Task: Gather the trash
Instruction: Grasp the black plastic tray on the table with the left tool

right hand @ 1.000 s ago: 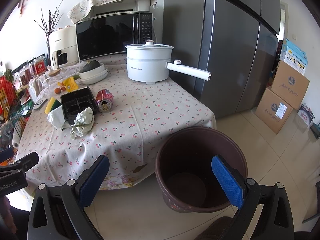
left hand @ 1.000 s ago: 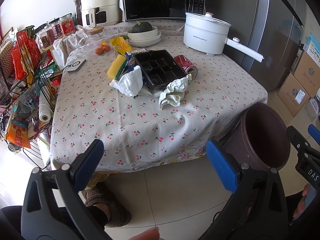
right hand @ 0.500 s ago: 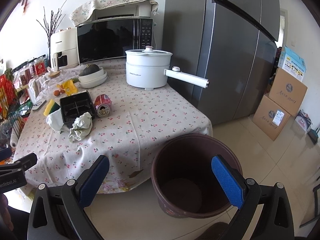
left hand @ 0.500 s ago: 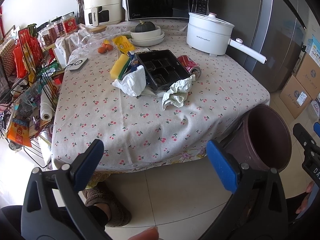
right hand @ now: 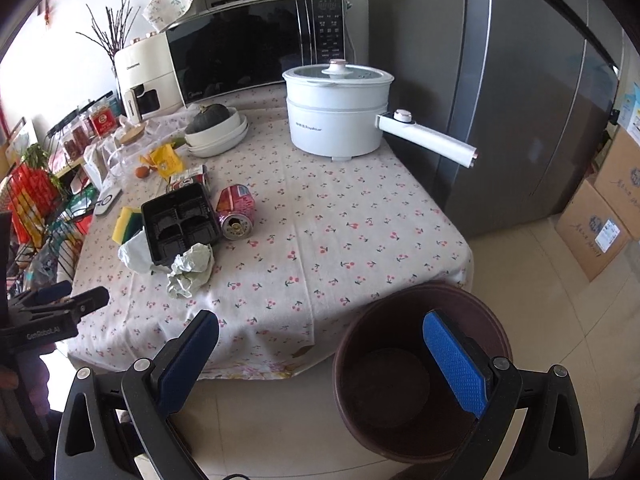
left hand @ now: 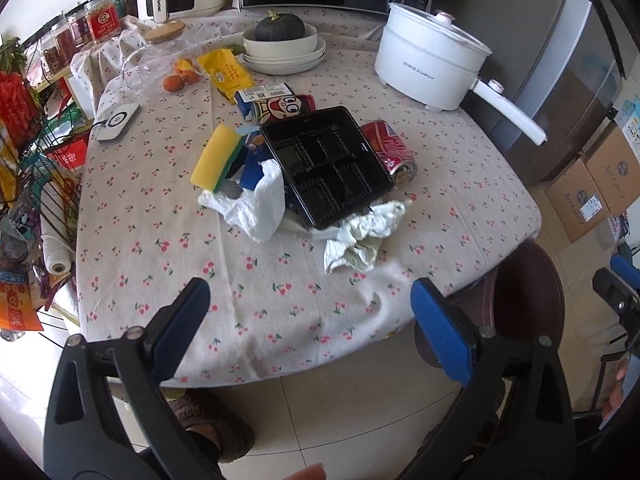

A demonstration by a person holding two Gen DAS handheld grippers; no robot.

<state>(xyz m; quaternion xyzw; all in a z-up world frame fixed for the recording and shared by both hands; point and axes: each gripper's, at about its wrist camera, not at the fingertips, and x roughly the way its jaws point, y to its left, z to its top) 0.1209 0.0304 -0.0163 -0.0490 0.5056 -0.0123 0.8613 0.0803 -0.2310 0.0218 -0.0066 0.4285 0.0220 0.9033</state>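
A heap of trash lies mid-table: a black plastic tray, a crushed red can, crumpled paper, a white plastic bag, and a red drink carton. A brown bin stands on the floor at the table's near right corner. My left gripper is open and empty over the table's front edge. My right gripper is open and empty, above the bin's left rim.
A yellow-green sponge, yellow packet, white electric pot with a long handle, bowls with a squash, microwave and wire rack surround the heap. The fridge and cardboard boxes stand to the right.
Both grippers have moved forward toward the table; the trash heap and the bin look nearer. Both grippers stay open and empty.
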